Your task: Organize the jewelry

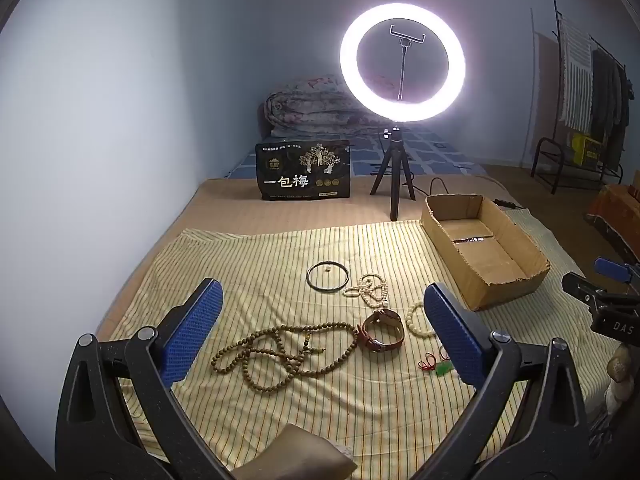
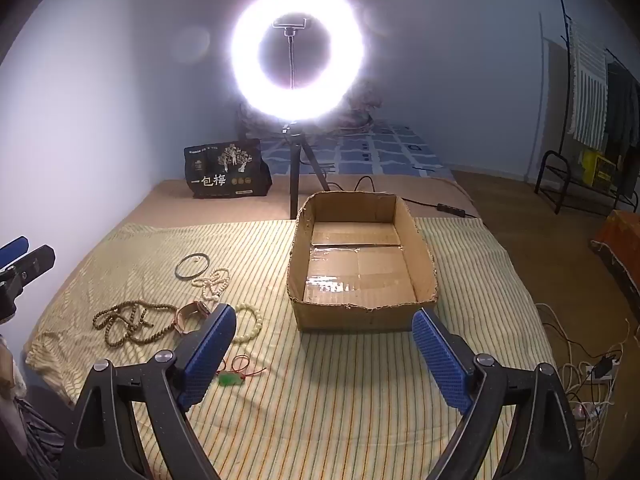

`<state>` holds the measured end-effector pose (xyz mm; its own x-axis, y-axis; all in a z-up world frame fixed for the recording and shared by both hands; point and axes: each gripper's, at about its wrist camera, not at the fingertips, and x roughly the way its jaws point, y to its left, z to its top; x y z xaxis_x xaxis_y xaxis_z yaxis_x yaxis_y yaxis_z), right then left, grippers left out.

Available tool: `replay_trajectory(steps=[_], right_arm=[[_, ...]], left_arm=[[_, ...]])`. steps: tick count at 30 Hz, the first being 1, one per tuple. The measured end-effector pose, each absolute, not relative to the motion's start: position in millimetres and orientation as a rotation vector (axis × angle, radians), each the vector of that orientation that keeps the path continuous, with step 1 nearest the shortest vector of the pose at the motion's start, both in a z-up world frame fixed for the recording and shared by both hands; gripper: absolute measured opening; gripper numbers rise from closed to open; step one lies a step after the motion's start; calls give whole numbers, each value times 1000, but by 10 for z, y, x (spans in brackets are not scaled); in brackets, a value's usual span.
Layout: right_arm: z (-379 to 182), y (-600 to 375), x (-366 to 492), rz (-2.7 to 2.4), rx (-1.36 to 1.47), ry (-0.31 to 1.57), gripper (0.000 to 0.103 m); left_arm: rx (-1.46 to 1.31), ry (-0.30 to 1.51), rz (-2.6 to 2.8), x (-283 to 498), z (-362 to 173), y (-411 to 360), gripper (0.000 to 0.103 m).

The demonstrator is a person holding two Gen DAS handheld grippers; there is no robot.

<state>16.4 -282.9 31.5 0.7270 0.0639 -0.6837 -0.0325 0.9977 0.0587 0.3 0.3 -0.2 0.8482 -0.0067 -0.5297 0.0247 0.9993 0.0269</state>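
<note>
Jewelry lies on a striped yellow cloth (image 1: pixel 280 412): a dark bangle (image 1: pixel 327 276), a white bead necklace (image 1: pixel 370 290), a long brown bead necklace (image 1: pixel 280 350), a brown-strapped watch (image 1: pixel 382 330), a pale bead bracelet (image 1: pixel 416 318) and a green pendant on red cord (image 1: pixel 440 368). An open cardboard box (image 1: pixel 484 256) stands at the right; nothing shows inside it. My left gripper (image 1: pixel 324 332) is open above the brown necklace and watch, holding nothing. My right gripper (image 2: pixel 324 356) is open in front of the box (image 2: pixel 360 260), holding nothing. The pendant (image 2: pixel 230 378) lies by its left finger.
A lit ring light on a tripod (image 1: pixel 402 64) stands behind the cloth, next to a black snack bag (image 1: pixel 304 170). A folded quilt (image 1: pixel 308 112) lies farther back. A clothes rack (image 1: pixel 588 92) and cables on the floor (image 2: pixel 592 372) are at the right.
</note>
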Motion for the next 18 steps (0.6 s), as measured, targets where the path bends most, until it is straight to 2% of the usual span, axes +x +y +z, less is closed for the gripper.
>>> replay_trajectory(steps=[18], right_arm=[[307,-2858,157,35,37,747,91]], left_arm=[[43,548,-13,-1,-3,-1,102]])
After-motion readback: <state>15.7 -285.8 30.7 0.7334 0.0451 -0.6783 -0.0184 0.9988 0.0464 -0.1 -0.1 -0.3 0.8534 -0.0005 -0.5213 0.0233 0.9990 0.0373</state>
